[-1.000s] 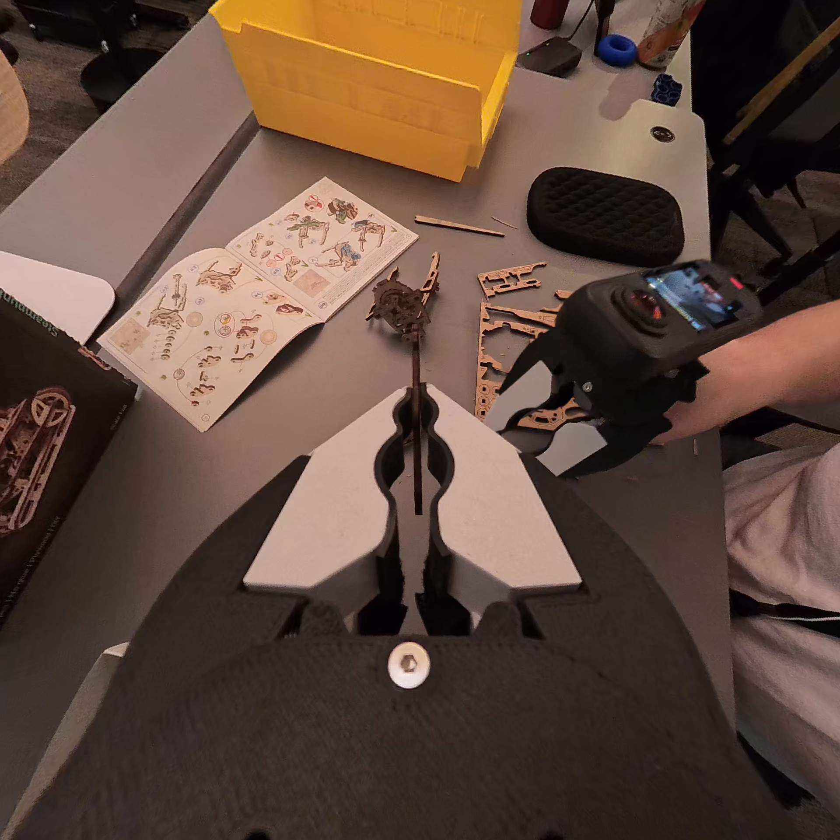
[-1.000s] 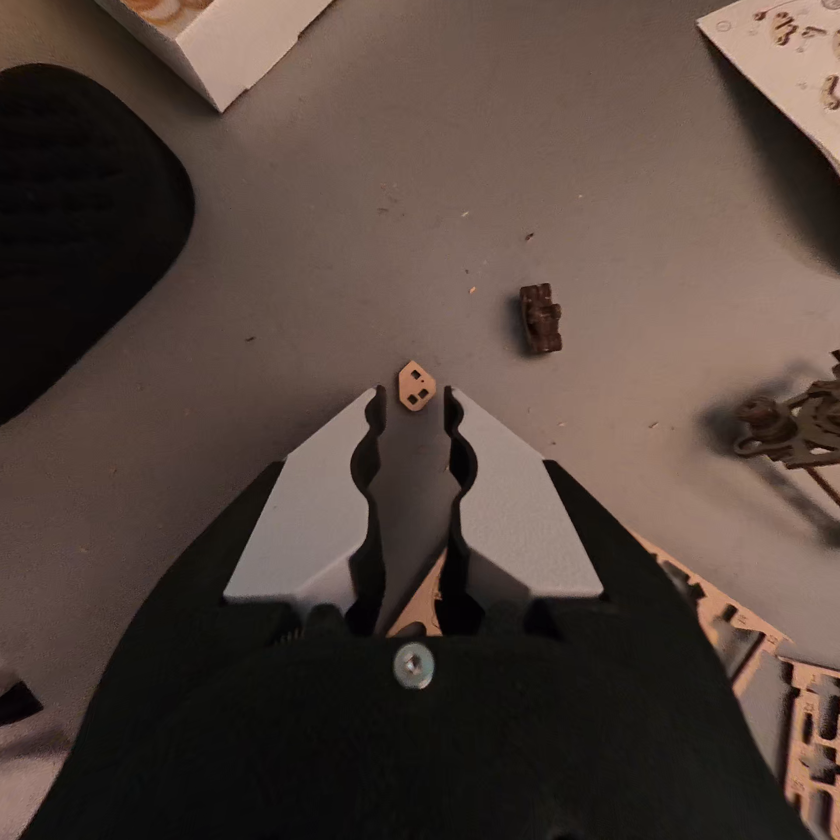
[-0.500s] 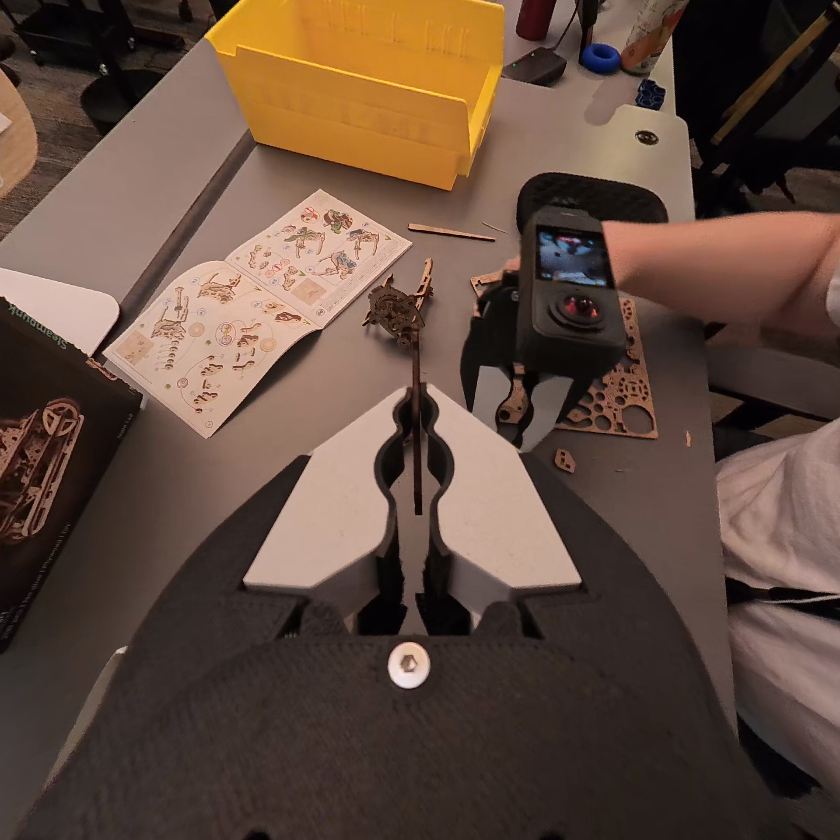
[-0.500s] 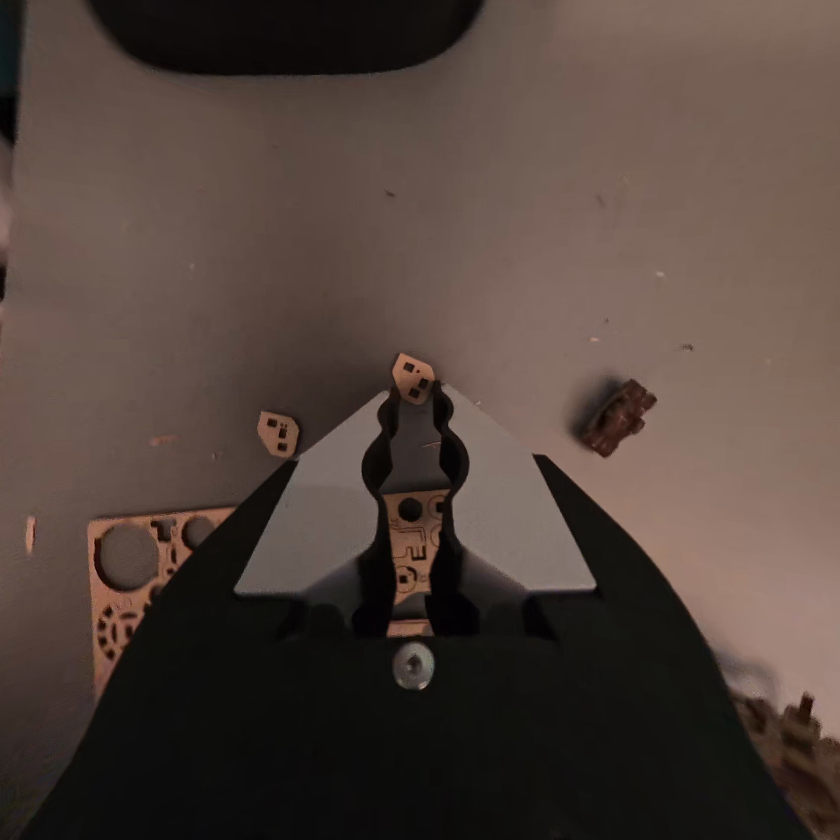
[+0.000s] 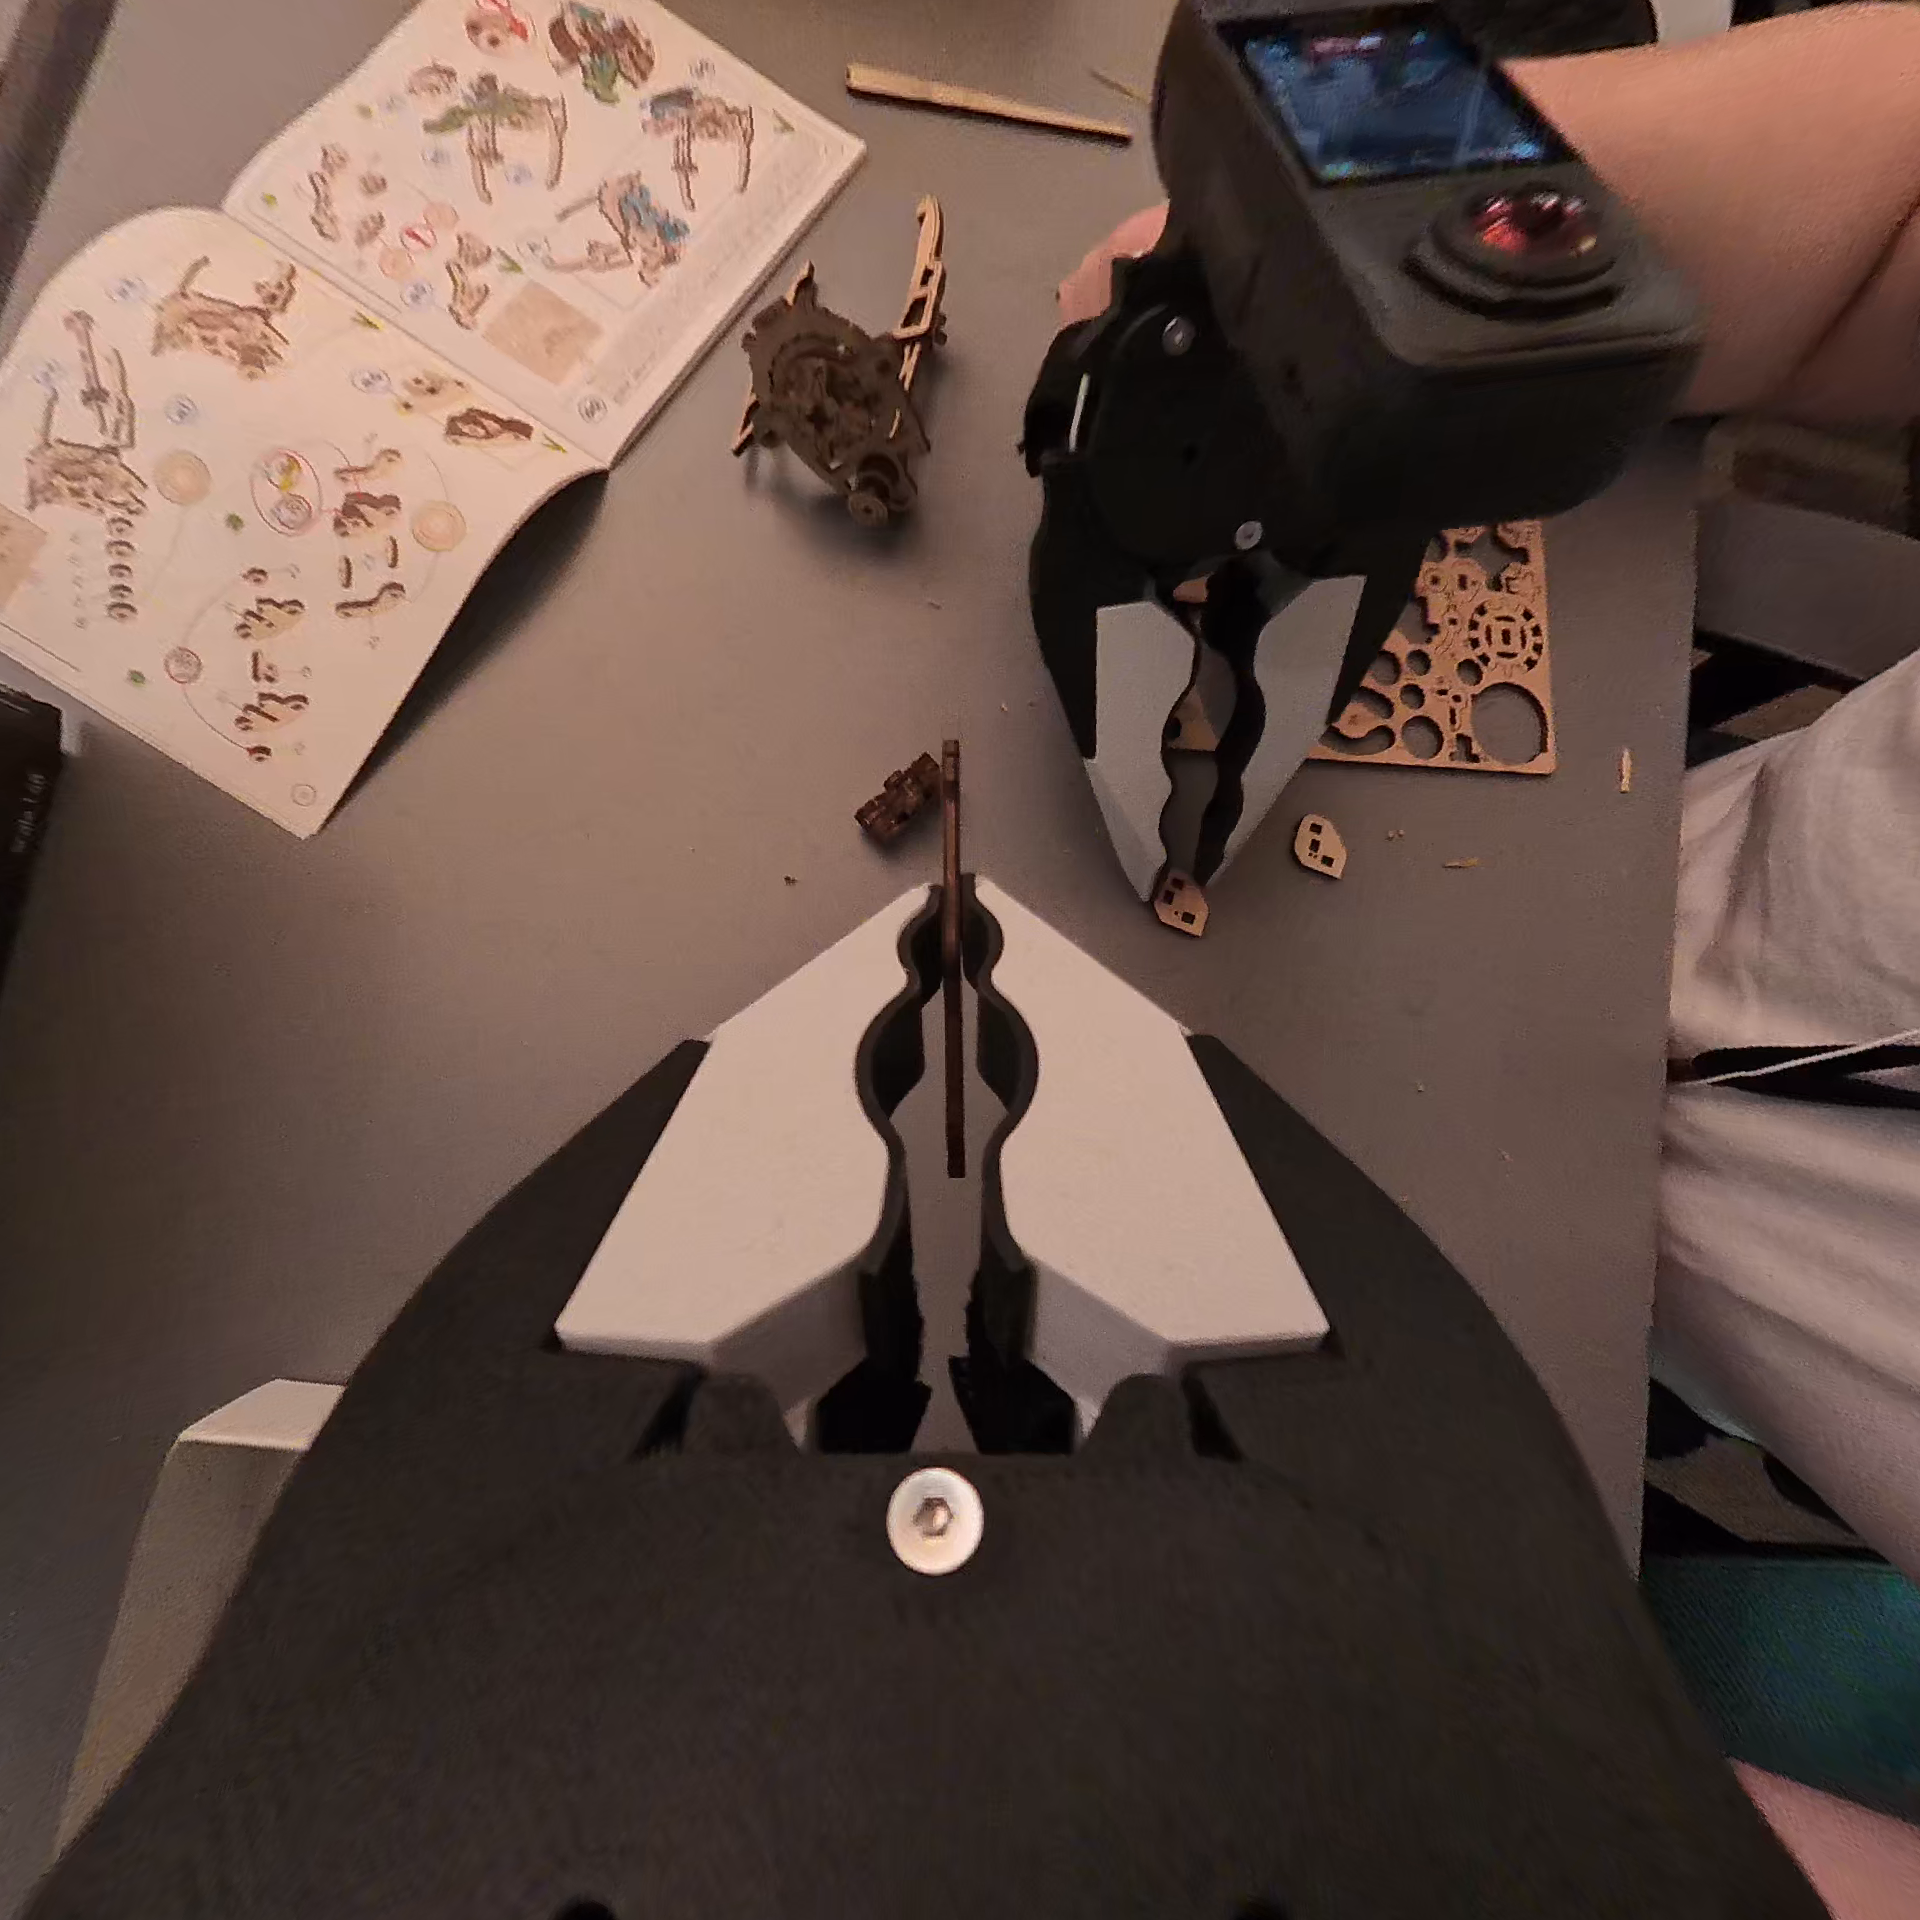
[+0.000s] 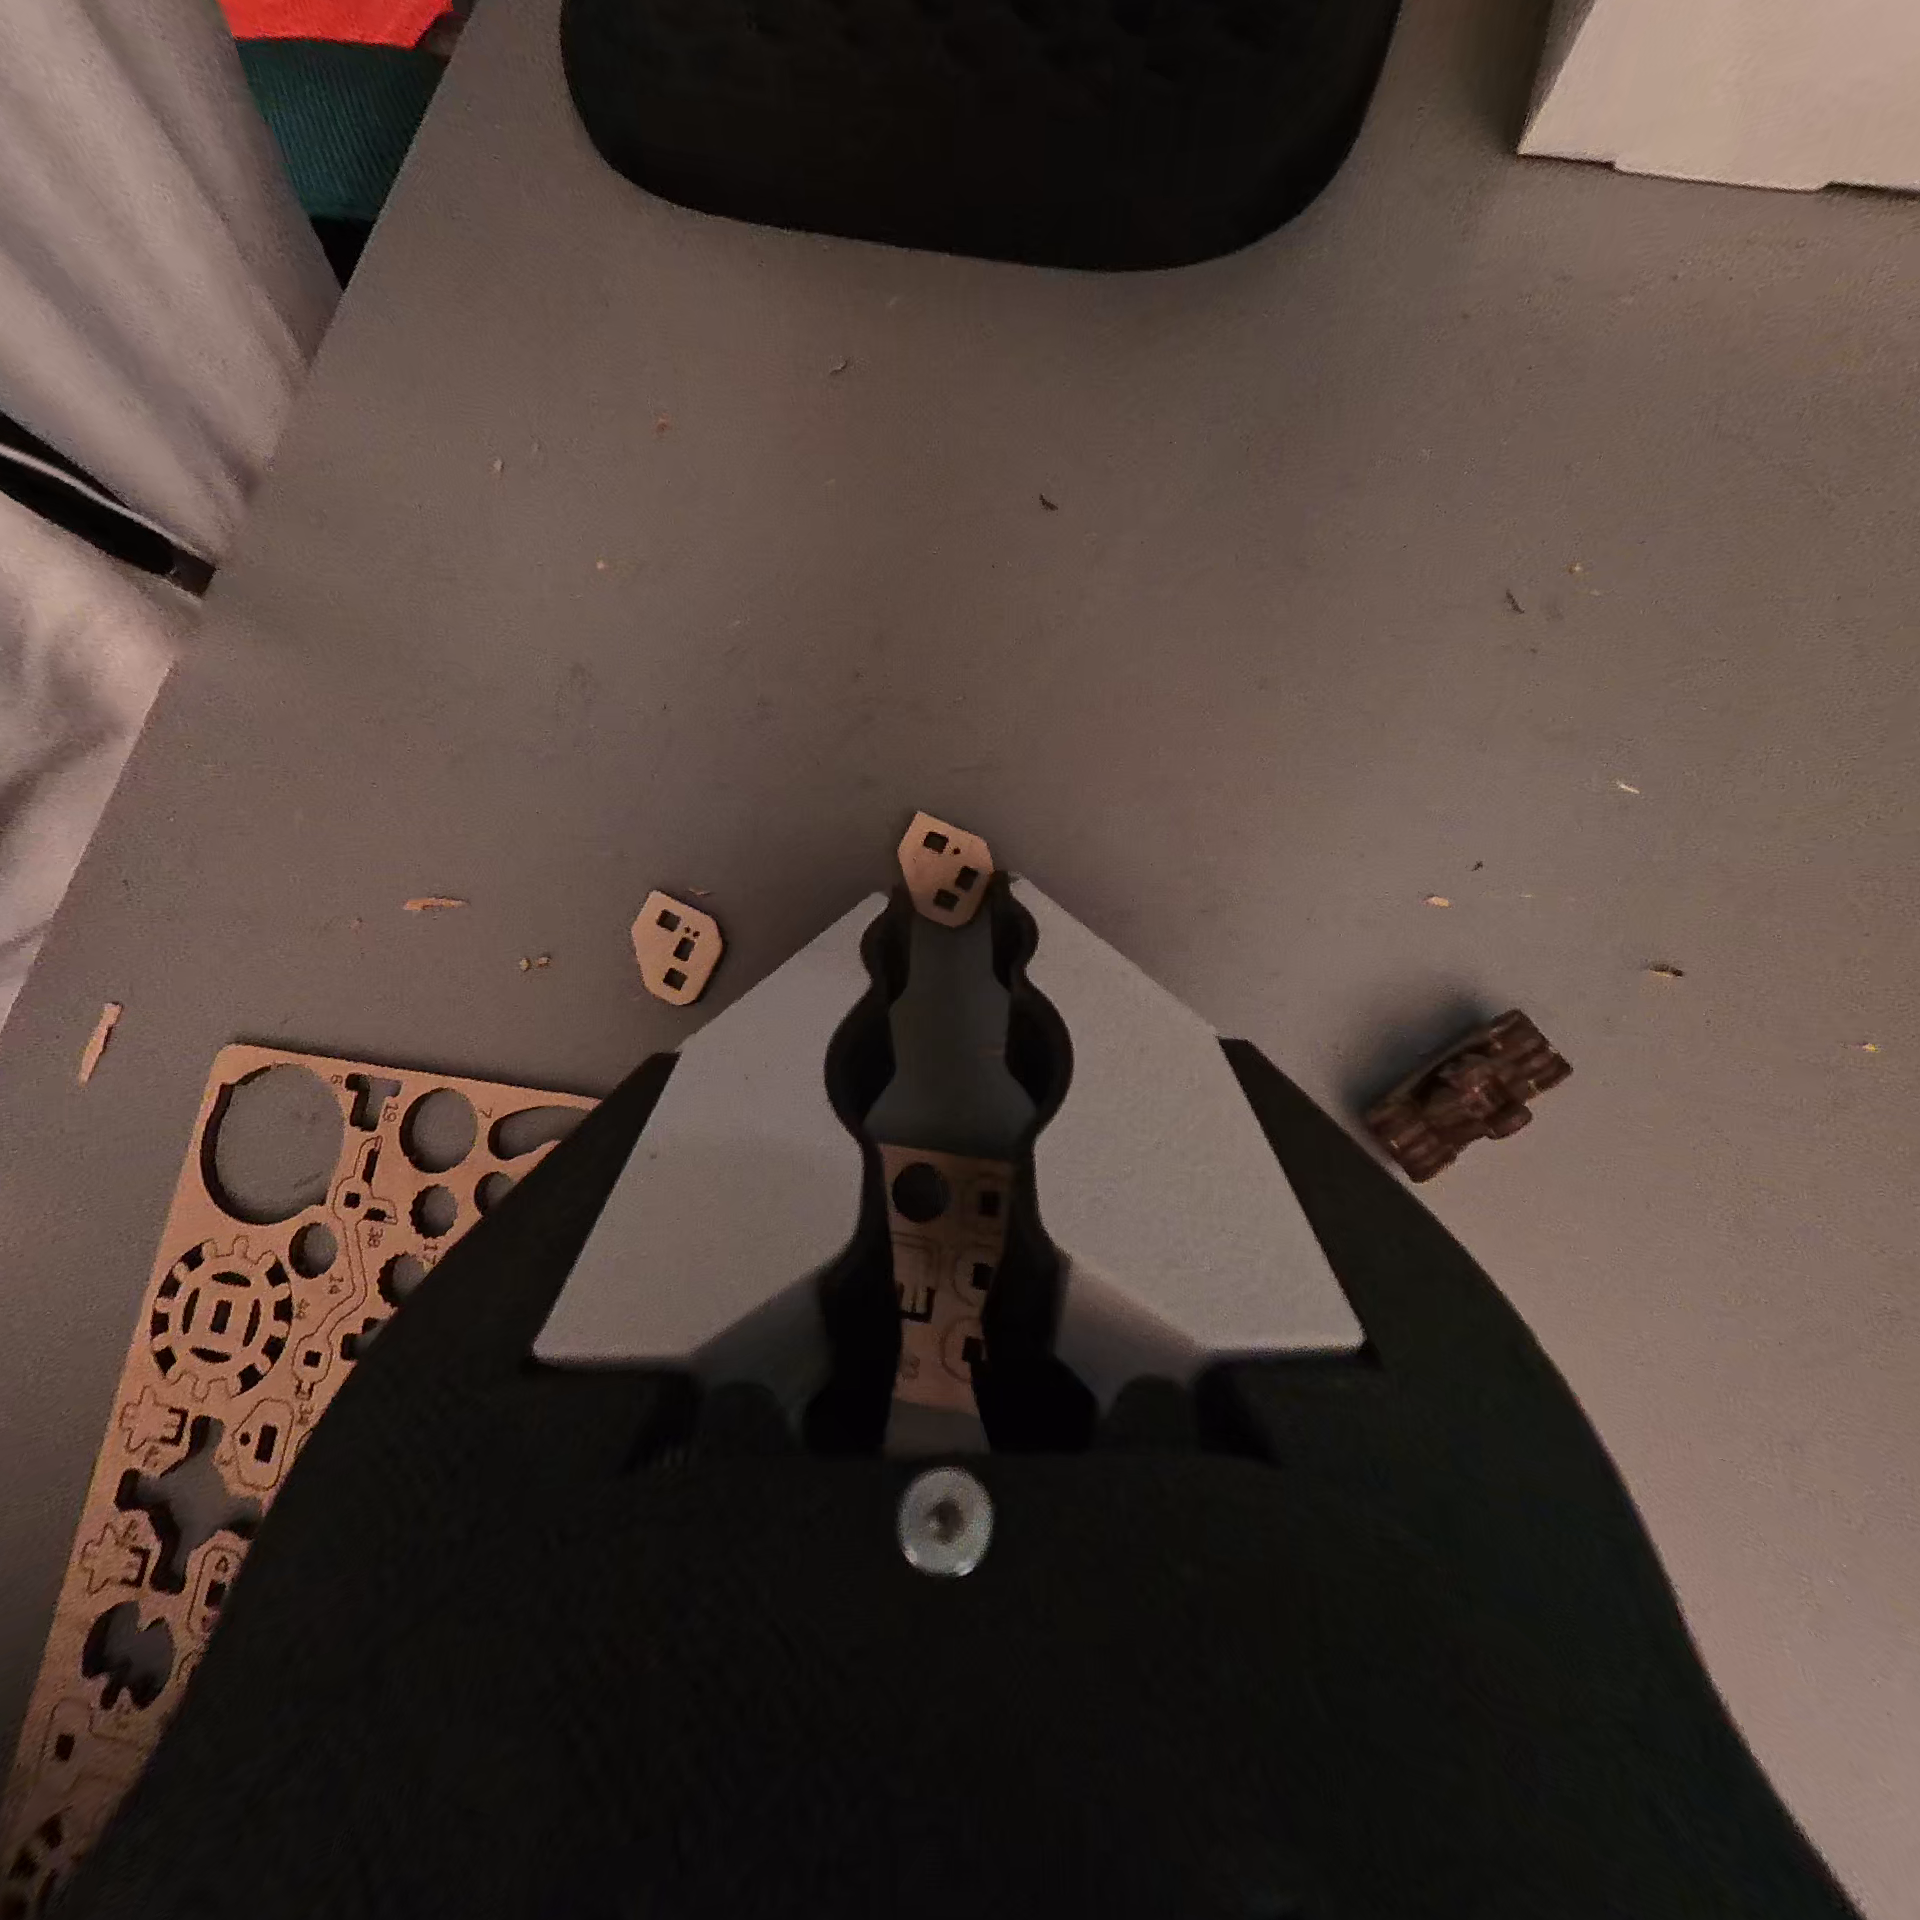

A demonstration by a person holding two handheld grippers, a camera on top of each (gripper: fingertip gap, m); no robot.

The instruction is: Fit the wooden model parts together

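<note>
My left gripper [image 5: 951,896] is shut on a thin dark wooden strip [image 5: 952,831], held edge-on and sticking out past the tips above the grey table. My right gripper [image 6: 945,894] is shut on a small tan wooden piece with square holes [image 6: 940,868], pinched at its very tips close to the table. In the left wrist view the right gripper [image 5: 1179,891] stands to the right of the strip, tips down, with the same piece [image 5: 1182,904]. A second tan piece [image 6: 677,951] lies to its left. A small dark wooden block [image 6: 1470,1091] lies on the table; it also shows in the left wrist view [image 5: 899,800].
A dark gear assembly [image 5: 831,405] sits beyond, next to an open instruction booklet [image 5: 395,343]. A punched tan parts sheet [image 6: 239,1299] lies under my right gripper. A black pad [image 6: 977,125] and a white box corner [image 6: 1745,94] lie farther off. The person's clothing is at the table edge. Some 15 cm of space lies between my two pairs of fingers. My right tips are roughly 8 cm from the small dark wooden block [image 6: 1470,1091]. It turns up in the left wrist view [image 5: 914,793] as well.
My right gripper swung round, came down on the small tan piece and closed on it. My left gripper tilted down toward the table, still holding the strip.
</note>
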